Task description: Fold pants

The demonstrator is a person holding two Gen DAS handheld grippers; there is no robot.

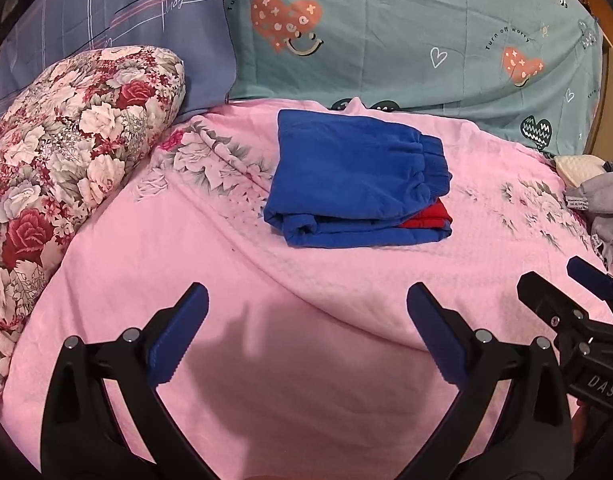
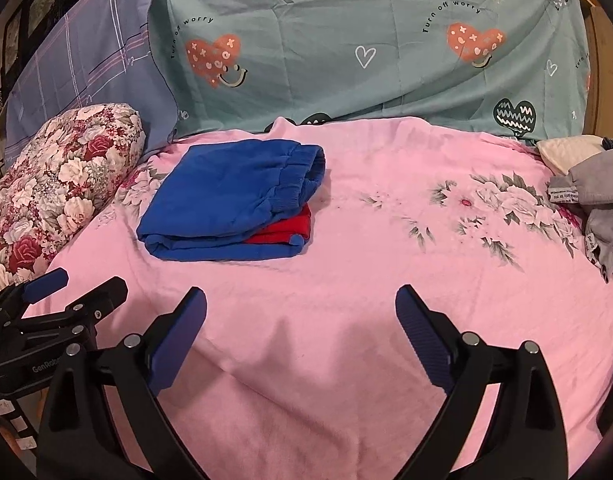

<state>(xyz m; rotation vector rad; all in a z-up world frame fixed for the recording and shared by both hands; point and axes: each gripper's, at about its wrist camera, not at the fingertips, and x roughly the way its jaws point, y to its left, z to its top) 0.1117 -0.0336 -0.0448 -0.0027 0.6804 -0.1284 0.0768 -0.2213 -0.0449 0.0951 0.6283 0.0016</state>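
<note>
The blue pants lie folded on the pink blanket, with a red garment showing at their edge. The left gripper and the right gripper hover nearer, fingers spread wide, nothing between them.

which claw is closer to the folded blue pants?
Left. The left claw sits almost straight in front of the folded blue pants; the right claw is off to their right. Both open, touching nothing.
</note>
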